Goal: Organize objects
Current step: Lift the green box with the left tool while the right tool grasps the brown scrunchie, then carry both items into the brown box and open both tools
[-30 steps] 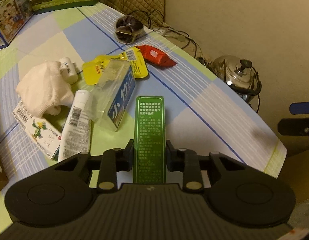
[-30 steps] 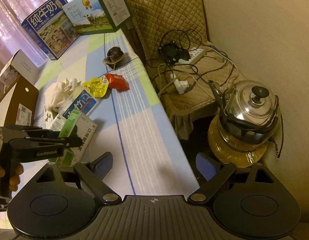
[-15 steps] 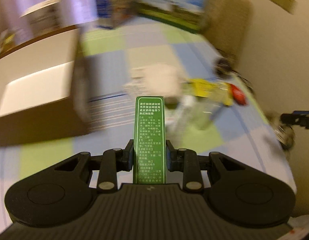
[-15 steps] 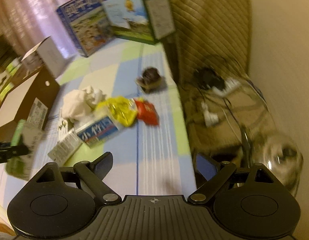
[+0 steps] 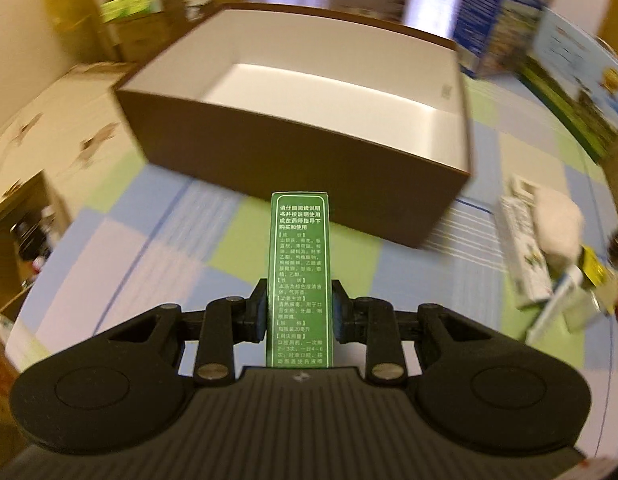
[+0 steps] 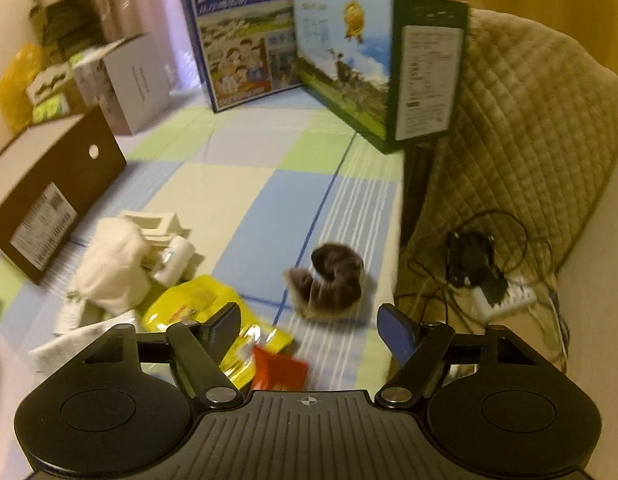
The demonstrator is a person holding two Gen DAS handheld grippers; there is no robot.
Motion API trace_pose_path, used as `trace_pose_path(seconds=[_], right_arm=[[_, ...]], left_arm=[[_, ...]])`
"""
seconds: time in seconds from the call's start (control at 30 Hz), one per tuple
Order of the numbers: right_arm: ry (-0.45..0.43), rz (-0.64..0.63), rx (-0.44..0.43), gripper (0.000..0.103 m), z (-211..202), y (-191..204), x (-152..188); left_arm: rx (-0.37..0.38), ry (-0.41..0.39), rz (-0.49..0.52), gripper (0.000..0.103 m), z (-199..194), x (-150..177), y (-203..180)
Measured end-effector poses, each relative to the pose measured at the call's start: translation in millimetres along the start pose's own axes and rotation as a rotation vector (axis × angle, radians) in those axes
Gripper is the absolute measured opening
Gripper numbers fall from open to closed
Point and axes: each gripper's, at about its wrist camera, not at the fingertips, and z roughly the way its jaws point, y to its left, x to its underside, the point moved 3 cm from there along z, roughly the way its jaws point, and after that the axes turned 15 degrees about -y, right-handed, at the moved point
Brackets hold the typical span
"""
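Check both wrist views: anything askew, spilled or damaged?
Nothing damaged or spilled. The left tool grips the green box squarely, facing the open, empty brown box. The pile by the right tool is jumbled: yellow packet, red packet, white cloth. That is the clutter still unsorted.

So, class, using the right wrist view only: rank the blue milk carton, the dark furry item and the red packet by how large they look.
1. blue milk carton
2. dark furry item
3. red packet, partly hidden by the gripper body, so its real size is unsure.
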Motion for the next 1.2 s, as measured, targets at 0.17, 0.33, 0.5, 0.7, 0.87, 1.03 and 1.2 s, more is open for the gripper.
trace_pose_path(seconds=[0.17,0.33,0.5,0.7,0.87,1.03,1.2], right_arm=[[0.047,-0.047,-0.005,0.067,37.8,-7.1,3.3],[0.100,-0.089,-0.023,0.051,60.0,-7.9,9.3],[0.093,-0.099,-0.026,0.027,58.1,-7.2,5.8],[0.027,-0.091,-0.103,0.024,33.9,18.2,-20.1],[-0.022,-0.091,-0.217,0.024,10.3,65.2,-47.7],[-0.059,-0.108,-0.339,0.024,-6.6,131.1,-68.7],[-0.095,-0.103,-0.435,0.024,-12.6,201.6,-86.8]], left_arm=[[-0.052,0.005,-0.038,0.025,-3.7,-0.4,17.2],[-0.078,0.014,-0.053,0.025,-10.0,3.1,18.8],[-0.089,0.012,-0.055,0.025,-15.1,5.1,18.1],[-0.089,-0.008,-0.042,0.025,-24.8,-2.2,22.9],[-0.060,-0.032,-0.008,0.025,-33.2,-18.0,26.3],[-0.005,-0.055,0.032,0.025,-33.3,-39.0,30.4],[0.065,-0.089,0.088,0.025,-28.1,-66.5,36.7]])
